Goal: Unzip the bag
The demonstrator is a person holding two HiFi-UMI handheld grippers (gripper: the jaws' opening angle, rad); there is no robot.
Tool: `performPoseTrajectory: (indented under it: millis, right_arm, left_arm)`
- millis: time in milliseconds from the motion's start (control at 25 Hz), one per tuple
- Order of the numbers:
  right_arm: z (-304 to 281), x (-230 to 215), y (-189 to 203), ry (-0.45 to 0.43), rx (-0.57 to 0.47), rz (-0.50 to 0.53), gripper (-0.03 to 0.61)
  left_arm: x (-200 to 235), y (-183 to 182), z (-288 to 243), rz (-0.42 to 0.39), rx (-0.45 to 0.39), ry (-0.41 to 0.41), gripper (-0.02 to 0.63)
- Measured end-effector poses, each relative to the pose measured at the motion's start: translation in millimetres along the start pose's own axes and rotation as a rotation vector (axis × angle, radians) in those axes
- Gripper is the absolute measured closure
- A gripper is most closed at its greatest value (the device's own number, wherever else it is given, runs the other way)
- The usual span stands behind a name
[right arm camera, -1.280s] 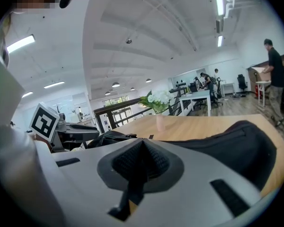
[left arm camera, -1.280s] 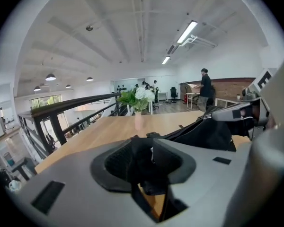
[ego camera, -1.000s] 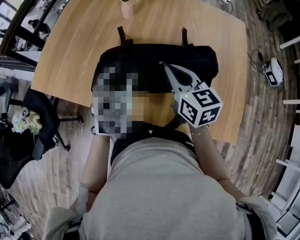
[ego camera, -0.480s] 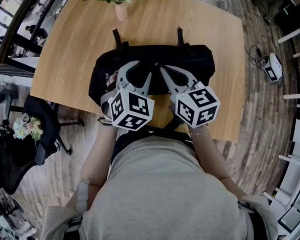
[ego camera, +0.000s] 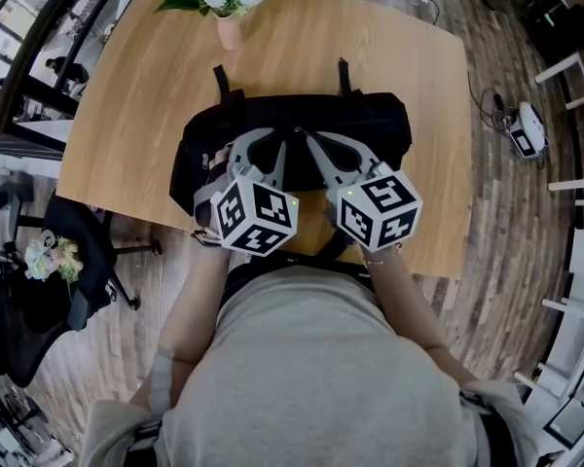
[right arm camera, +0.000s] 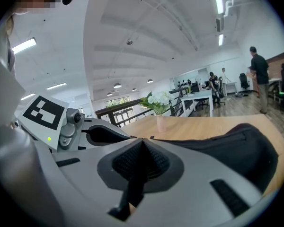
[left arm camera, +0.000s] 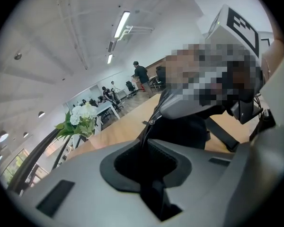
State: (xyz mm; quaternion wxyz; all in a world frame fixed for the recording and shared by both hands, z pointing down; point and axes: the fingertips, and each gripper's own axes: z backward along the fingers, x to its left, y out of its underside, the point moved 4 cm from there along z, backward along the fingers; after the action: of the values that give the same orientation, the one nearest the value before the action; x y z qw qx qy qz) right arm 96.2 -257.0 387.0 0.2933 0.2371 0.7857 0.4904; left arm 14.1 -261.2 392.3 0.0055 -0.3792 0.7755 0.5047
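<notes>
Listing, left to right. Surface (ego camera: 117,115): wood, with the black bag (ego camera: 384,125) lying at centre, near the front edge. Left hand-held gripper (left arm camera: 144,143): jaws have just been closing and now pinch the bag at its zip (left arm camera: 148,130). Right hand-held gripper (right arm camera: 142,140): jaws pressed together, tip at the slider (left arm camera: 153,120); a hold on the pull cannot be confirmed. Assessment: bag now anchored, zip apparently unopened; drawing the slider away from the left grip looks next.

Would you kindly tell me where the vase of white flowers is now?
In the head view the vase of white flowers stands near the wooden table's far edge, left of centre, beyond the black bag and apart from it.
</notes>
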Motion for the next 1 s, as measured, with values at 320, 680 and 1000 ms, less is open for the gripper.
performPoseTrajectory:
  millis: [320,680,1000]
  right_arm:
    - [4,-5,1,0.009,-0.002,-0.008,0.568]
    - [23,-29,6,0.082,-0.022,-0.044,0.568]
    - [44,-53,8,0.158,-0.037,-0.065,0.568]
  left_arm:
    - [-1,1,3,0.014,-0.005,-0.005,0.560]
    - [-2,5,4,0.019,-0.005,-0.005,0.561]
    - [-3,7,4,0.038,0.000,-0.001,0.561]
